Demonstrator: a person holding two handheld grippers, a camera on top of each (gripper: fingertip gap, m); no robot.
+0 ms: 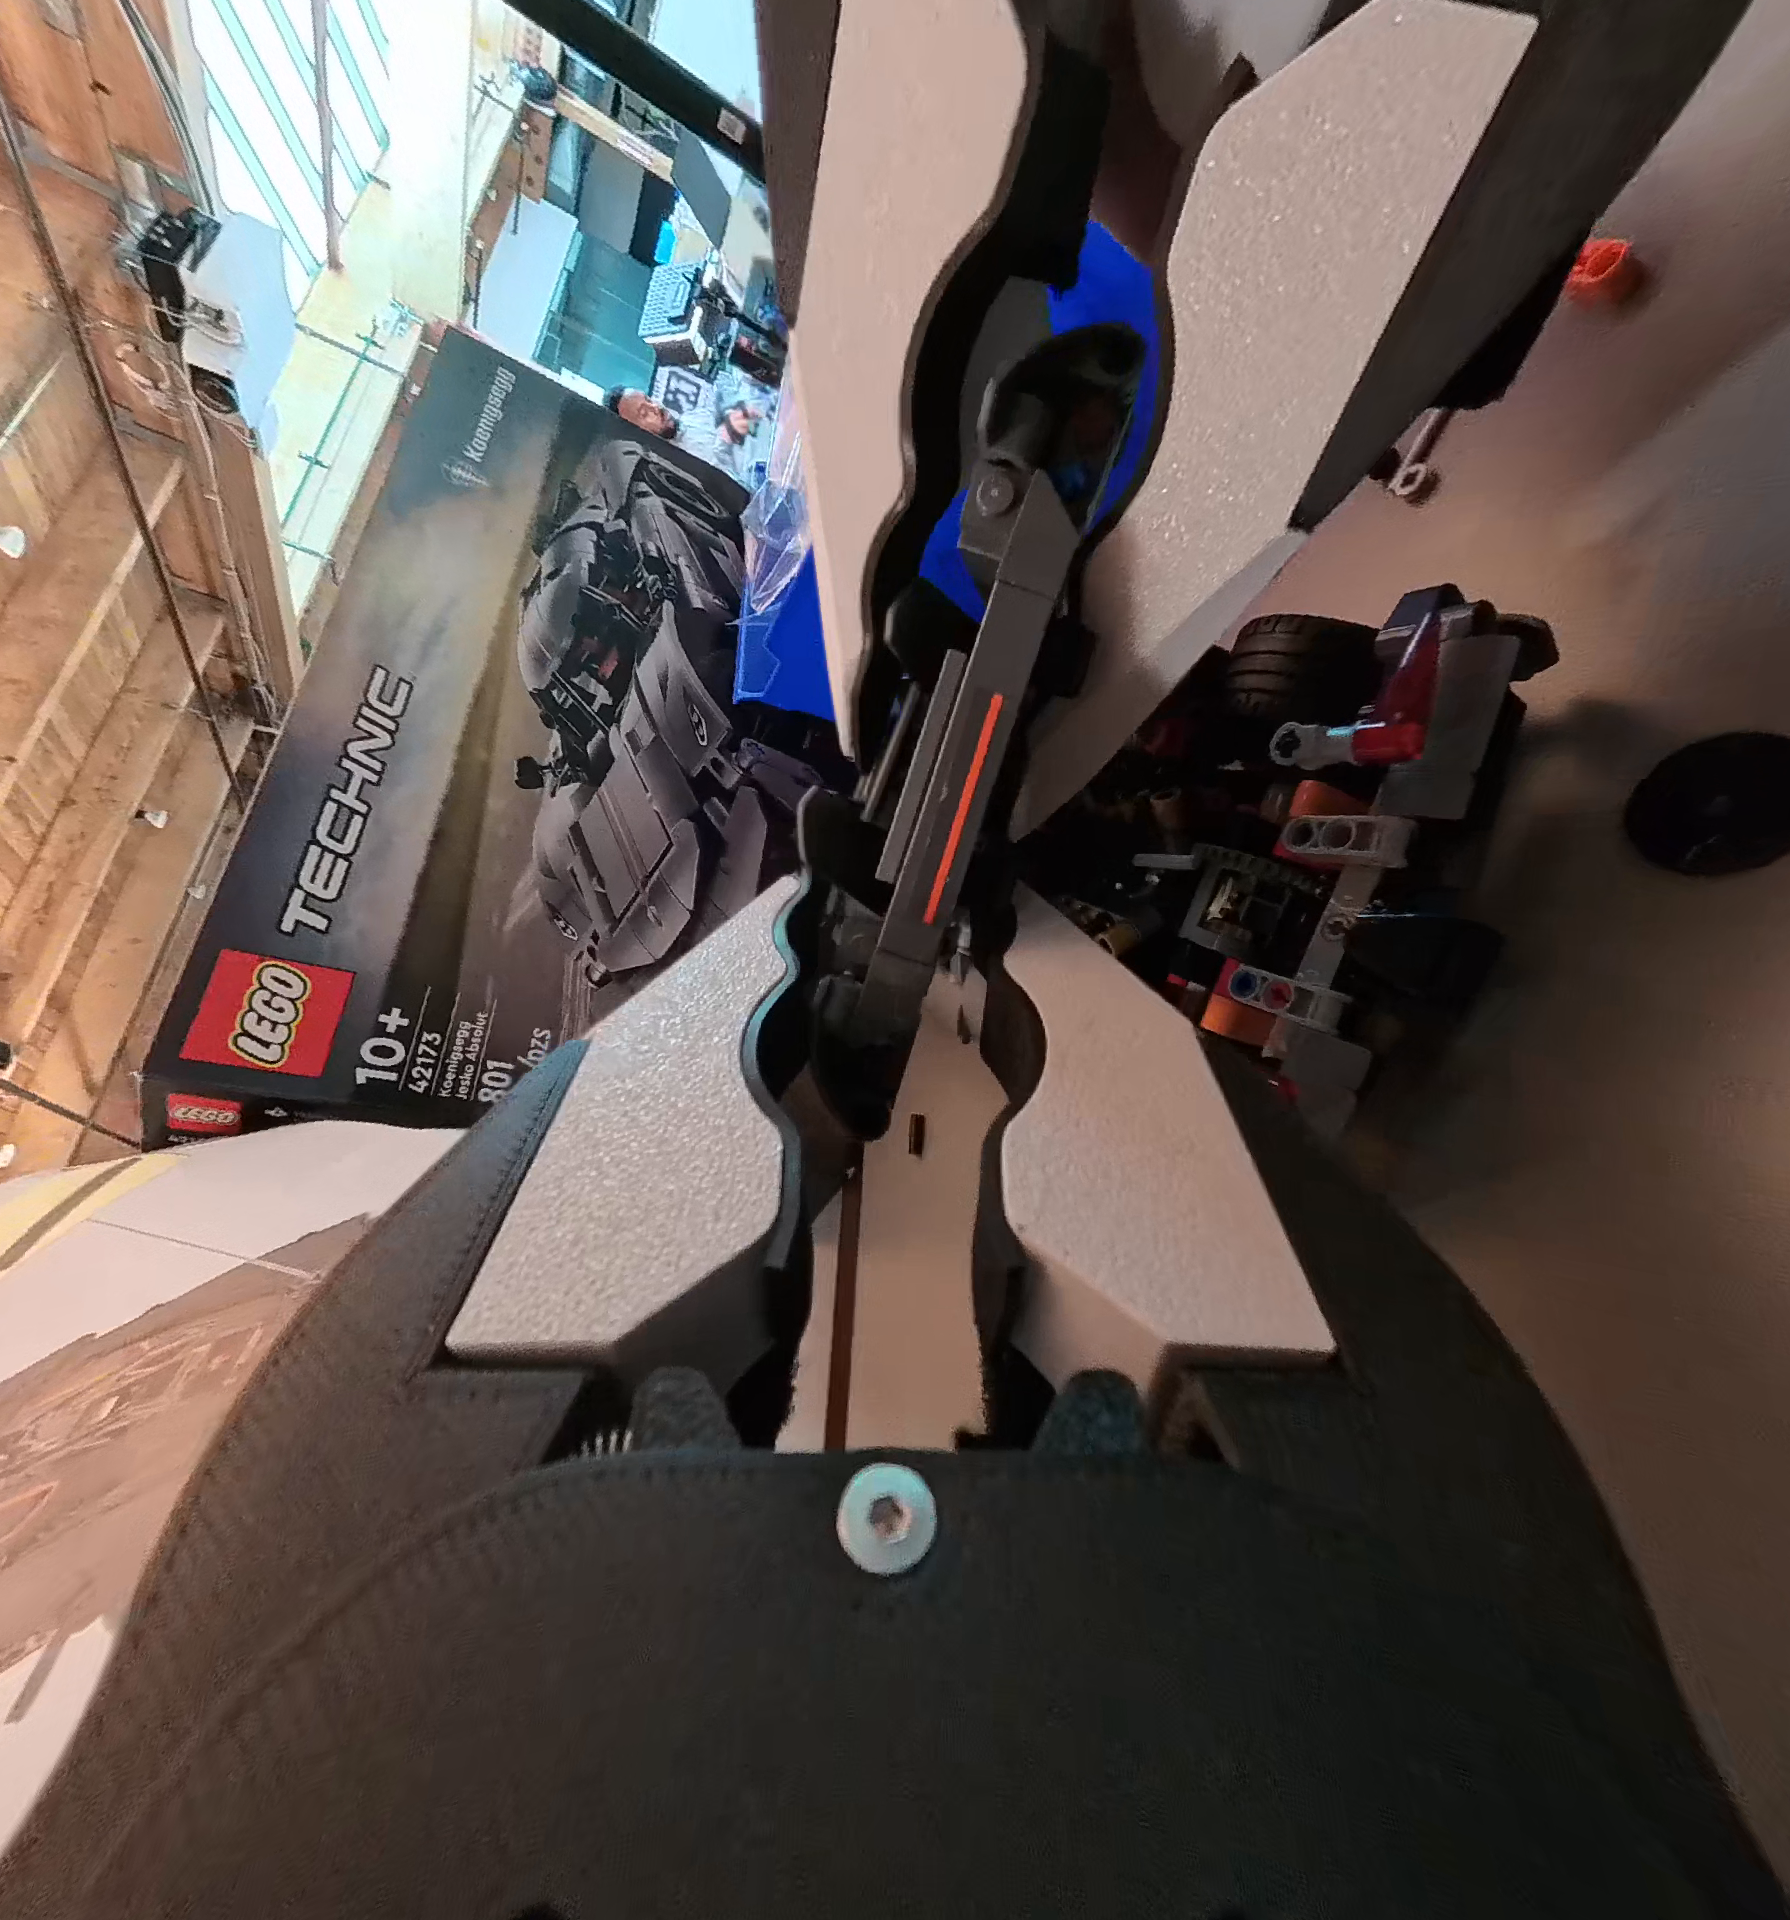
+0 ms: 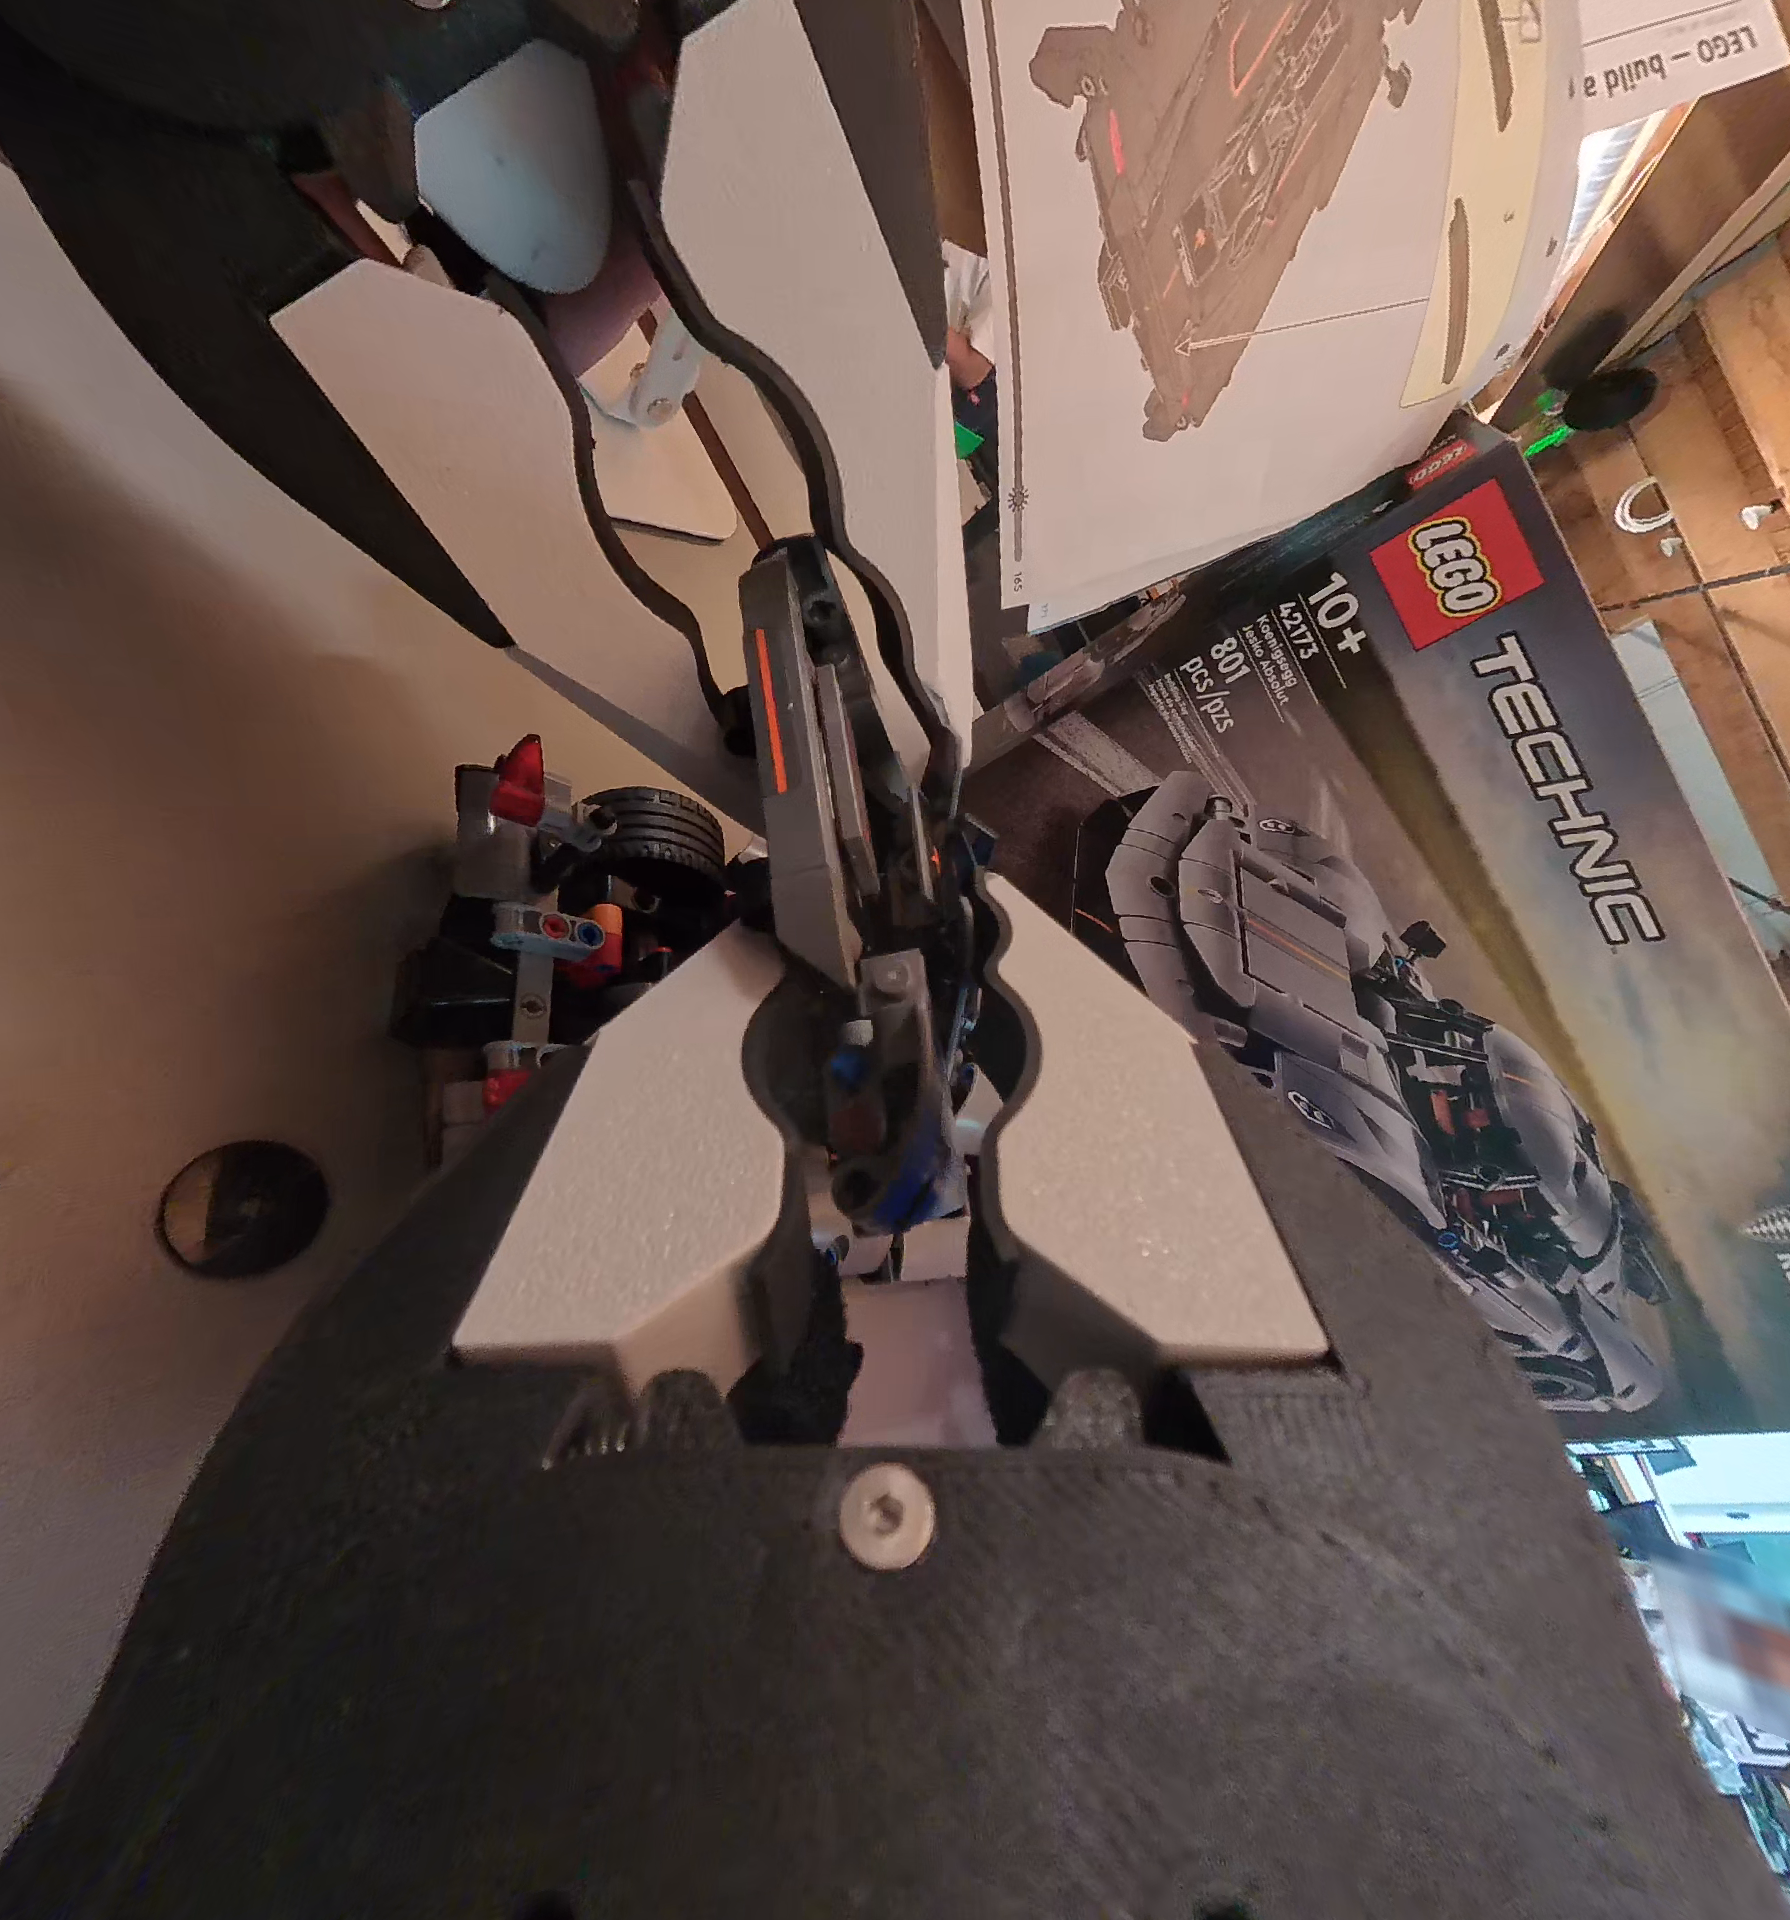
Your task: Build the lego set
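Pinching the long dark-grey orange-striped Lego panel assembly (image 1: 958, 769) from opposite ends, the left hand-held gripper (image 1: 891, 997) and right hand-held gripper (image 2: 886, 1049) suspend it just above the half-built grey Lego car chassis (image 1: 1317, 873). Uneven twisting could pop its pinned joints apart, I'd guess, scattering pieces over that chassis.

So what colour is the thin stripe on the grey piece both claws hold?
Orange stripe on the dark grey panel; clearest in the left wrist view.

Pale worktop (image 1: 1649, 1195) carries half-built grey car chassis (image 1: 1317, 831) with black tyre (image 1: 1286, 649). Boxed set carton (image 1: 434, 790) stands at far edge. Small orange piece (image 1: 1603, 268) lies apart. Round black hole (image 1: 1727, 802) beside chassis.
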